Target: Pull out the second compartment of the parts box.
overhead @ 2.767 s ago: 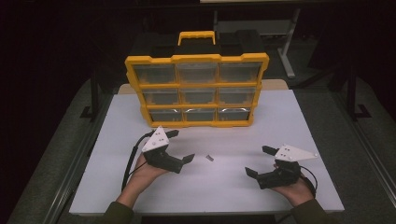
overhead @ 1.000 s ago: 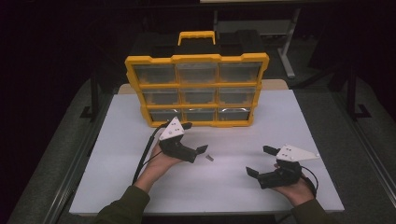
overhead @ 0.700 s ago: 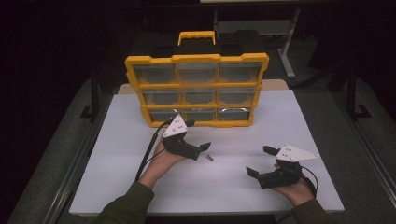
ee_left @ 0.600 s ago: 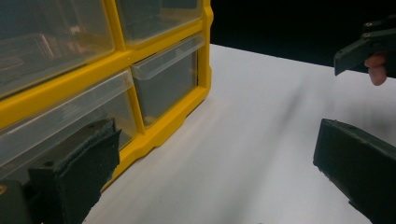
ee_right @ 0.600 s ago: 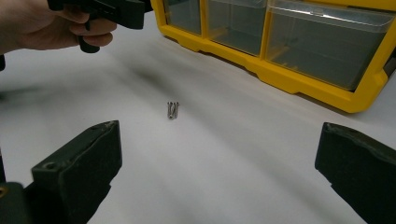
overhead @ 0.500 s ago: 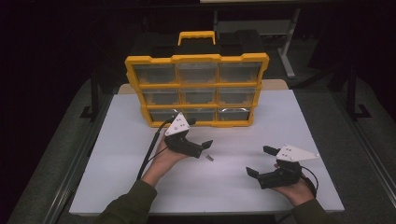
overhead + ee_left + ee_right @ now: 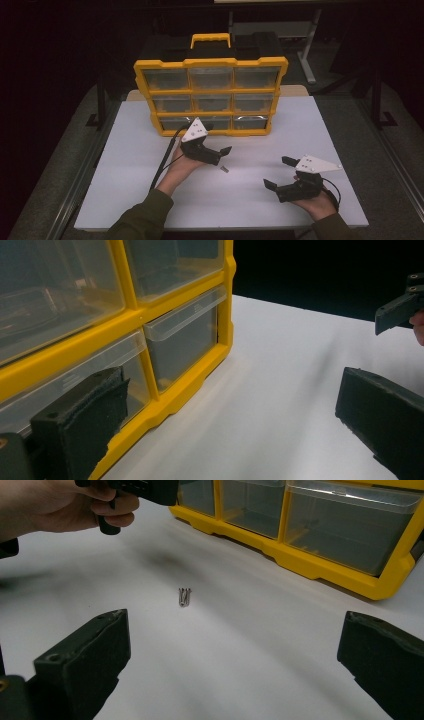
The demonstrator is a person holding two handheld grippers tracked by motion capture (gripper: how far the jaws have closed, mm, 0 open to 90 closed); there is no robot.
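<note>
Metallic and tiny, the small screw-like piece (image 7: 224, 169) is lying loose mid-tabletop (image 7: 125, 150), at six o'clock of the yellow drawer organizer (image 7: 210, 95). Left tongs (image 7: 220, 155) are hovering just at its ten o'clock, spread wide, probably lining up a pick. Right tongs (image 7: 278, 172) are idling wide at its four o'clock, likely leaving room.

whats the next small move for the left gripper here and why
Probably ease the left gripper forward to a bottom-row drawer of the yellow organizer. Its jaws are open and empty, one already beside the bottom row, and every drawer looks closed. The small metal piece lies loose on the white table; the open right gripper faces it.
</note>
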